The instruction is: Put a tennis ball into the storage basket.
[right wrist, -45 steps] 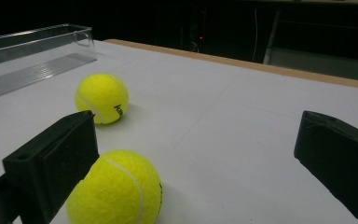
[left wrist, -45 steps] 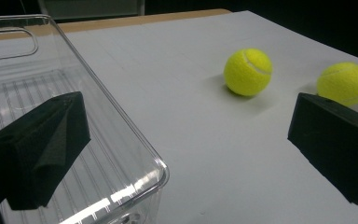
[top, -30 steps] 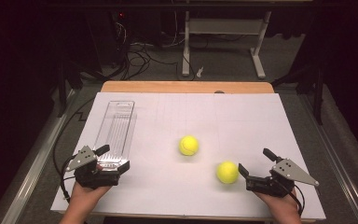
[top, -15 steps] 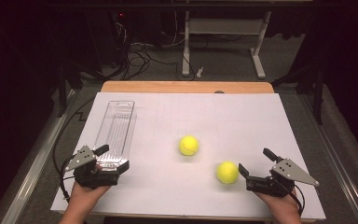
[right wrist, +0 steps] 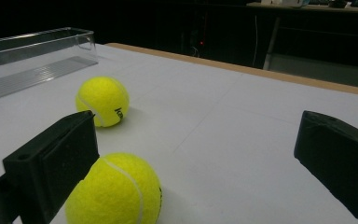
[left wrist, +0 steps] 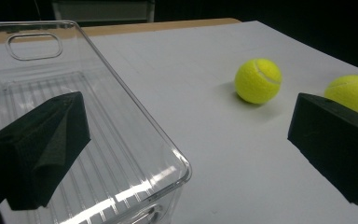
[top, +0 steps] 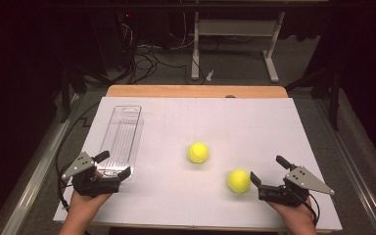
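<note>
Right gripper view: near ball [right wrist: 116, 191] partly hidden behind left jaw.
Right gripper [top: 269, 177]: wide open, empty.
Left gripper [top: 112, 165]: wide open, empty, astride tray [left wrist: 135, 140] corner.

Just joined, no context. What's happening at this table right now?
A person holds a gripper in each hand over a white table. The right gripper is open, close beside the near tennis ball, not gripping it. The left gripper is open at the near end of an empty clear plastic bin, one jaw over it. A second tennis ball sits mid-table, untouched. Nothing is held yet.
</note>
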Demonstrator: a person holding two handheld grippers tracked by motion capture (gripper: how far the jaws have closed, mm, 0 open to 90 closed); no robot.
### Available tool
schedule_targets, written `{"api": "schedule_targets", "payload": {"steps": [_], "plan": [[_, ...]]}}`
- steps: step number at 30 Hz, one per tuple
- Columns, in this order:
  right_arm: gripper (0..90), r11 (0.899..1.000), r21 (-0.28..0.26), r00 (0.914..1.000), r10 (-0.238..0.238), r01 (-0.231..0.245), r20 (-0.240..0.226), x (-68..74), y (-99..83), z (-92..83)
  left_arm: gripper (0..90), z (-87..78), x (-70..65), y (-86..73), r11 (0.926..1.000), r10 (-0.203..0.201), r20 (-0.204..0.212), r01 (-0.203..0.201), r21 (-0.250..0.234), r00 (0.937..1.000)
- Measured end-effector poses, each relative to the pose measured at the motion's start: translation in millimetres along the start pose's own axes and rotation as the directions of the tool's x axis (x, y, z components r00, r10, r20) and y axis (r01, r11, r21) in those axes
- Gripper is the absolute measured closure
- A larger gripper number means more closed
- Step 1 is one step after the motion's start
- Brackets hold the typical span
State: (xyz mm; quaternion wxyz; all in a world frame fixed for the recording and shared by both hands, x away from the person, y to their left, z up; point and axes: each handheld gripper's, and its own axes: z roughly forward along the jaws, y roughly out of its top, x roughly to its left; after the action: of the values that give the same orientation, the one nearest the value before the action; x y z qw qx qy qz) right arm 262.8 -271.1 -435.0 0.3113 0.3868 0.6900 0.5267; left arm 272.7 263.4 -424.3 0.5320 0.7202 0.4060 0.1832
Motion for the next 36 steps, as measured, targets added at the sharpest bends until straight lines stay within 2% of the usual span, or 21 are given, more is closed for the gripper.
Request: {"api": "schedule_targets", "payload": {"steps": [9,12,15,17,19,24,27,29,32,34,36], "plan": [[0.4,1.000,0.000,1.0000,0.003,-0.003,-0.001,-0.9,-0.1,-0.1,0.2,-10.0,9.0,0.6,1.0000,-0.002,-0.042,0.002,-0.007,0.9991],[0.4,1.000,-0.001,1.0000,0.006,-0.006,-0.002,-1.3,-0.2,-0.4,0.2,-14.3,14.1,0.1,0.9998,-0.017,-0.055,0.016,-0.015,0.9983],[0.4,1.000,-0.004,1.0000,0.008,-0.008,-0.002,-1.6,-0.1,-0.7,0.2,-19.3,19.7,-0.2,0.9984,-0.048,-0.059,0.047,-0.031,0.9971],[0.4,1.000,-0.003,1.0000,0.009,-0.009,-0.002,-1.9,-0.2,-0.9,0.2,-23.4,23.3,-0.7,0.9989,-0.040,-0.081,0.038,-0.026,0.9959],[0.4,1.000,-0.003,1.0000,0.009,-0.009,-0.001,-1.9,-0.2,-0.8,0.2,-24.9,25.8,-1.4,0.9981,-0.056,-0.069,0.054,-0.031,0.9961],[0.4,1.000,-0.002,1.0000,0.009,-0.009,-0.001,-2.6,-0.2,-0.7,0.7,-30.4,29.0,-0.8,0.9950,-0.088,-0.069,0.084,-0.054,0.9937],[0.4,1.000,-0.001,1.0000,0.009,-0.009,-0.003,-2.4,-0.2,-0.5,0.7,-31.3,27.6,0.4,0.9967,-0.076,-0.076,0.073,-0.035,0.9942],[0.4,1.000,0.000,1.0000,0.009,-0.009,-0.002,-2.7,-0.4,-0.5,0.7,-32.3,26.8,0.8,0.9985,-0.053,-0.083,0.052,-0.017,0.9951],[0.4,1.000,0.000,0.9999,0.010,-0.010,-0.003,-2.8,-0.4,-0.6,0.6,-34.0,27.8,0.9,0.9977,-0.067,-0.076,0.066,-0.016,0.9949],[0.4,1.000,0.000,0.9999,0.010,-0.010,-0.003,-2.8,-0.4,-0.5,0.7,-34.4,28.2,1.3,0.9974,-0.073,-0.085,0.072,-0.007,0.9937],[0.4,1.000,0.001,0.9999,0.010,-0.010,-0.004,-2.9,-0.5,-0.4,0.7,-34.1,29.0,1.2,0.9970,-0.074,-0.090,0.076,0.016,0.9932]]}}
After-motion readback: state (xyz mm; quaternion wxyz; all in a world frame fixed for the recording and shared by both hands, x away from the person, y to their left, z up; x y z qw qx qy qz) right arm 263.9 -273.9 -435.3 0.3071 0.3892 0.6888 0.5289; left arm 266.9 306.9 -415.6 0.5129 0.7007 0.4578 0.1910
